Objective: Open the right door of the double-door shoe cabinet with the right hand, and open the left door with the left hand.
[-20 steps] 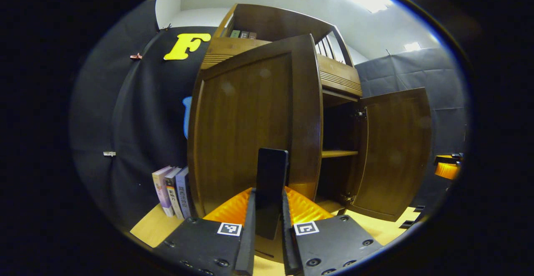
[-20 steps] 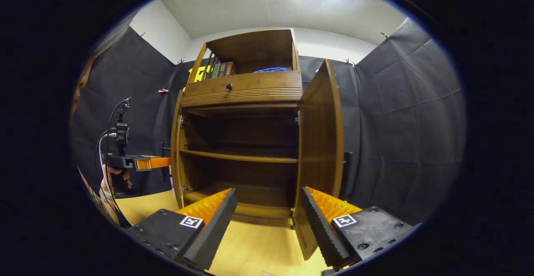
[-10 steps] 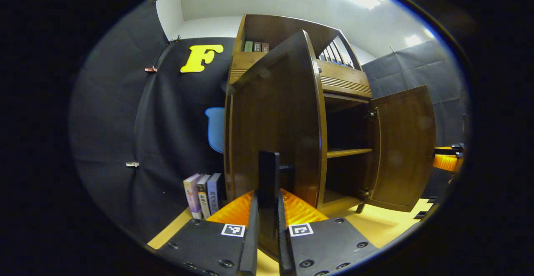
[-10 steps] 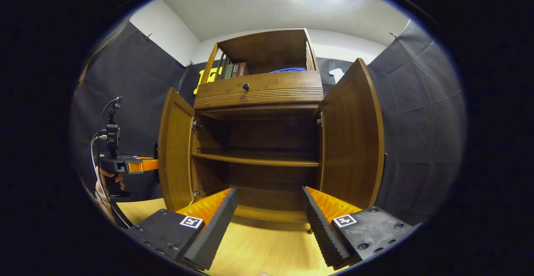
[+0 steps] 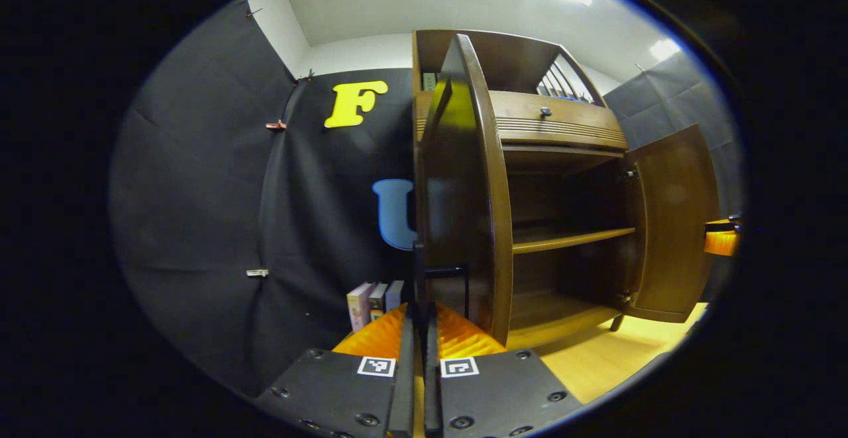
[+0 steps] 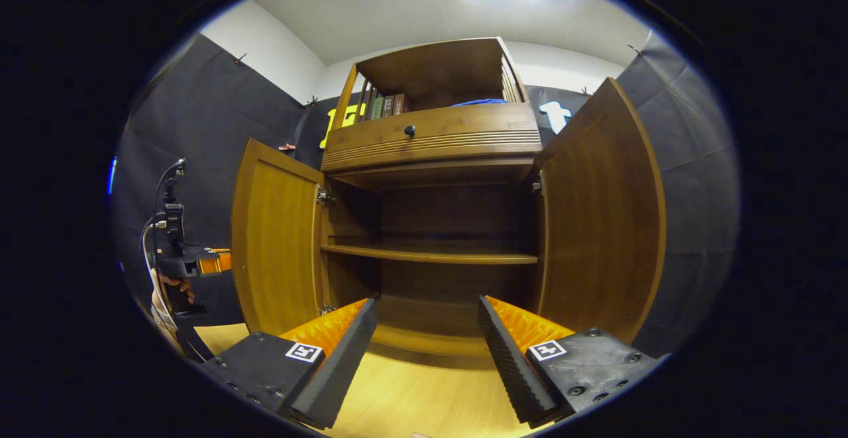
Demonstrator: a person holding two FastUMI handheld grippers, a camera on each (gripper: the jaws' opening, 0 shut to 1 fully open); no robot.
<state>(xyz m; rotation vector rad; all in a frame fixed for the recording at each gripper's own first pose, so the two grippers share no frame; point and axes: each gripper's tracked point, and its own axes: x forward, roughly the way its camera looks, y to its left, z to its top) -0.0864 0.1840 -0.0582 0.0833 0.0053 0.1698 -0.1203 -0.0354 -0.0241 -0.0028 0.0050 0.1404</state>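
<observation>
Just ahead of the left gripper (image 5: 419,332), whose fingers pinch the dark handle (image 5: 442,277) of the brown wooden left door (image 5: 464,186), upright books (image 5: 374,300) stand left; the right gripper (image 6: 427,338) gapes, holding nothing.

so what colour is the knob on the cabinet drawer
Black, a small round knob on the brown wooden drawer; clearest in the right gripper view.

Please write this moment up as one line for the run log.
left gripper: shut on left door handle | right gripper: open, free | right door: open | left door: open
</observation>
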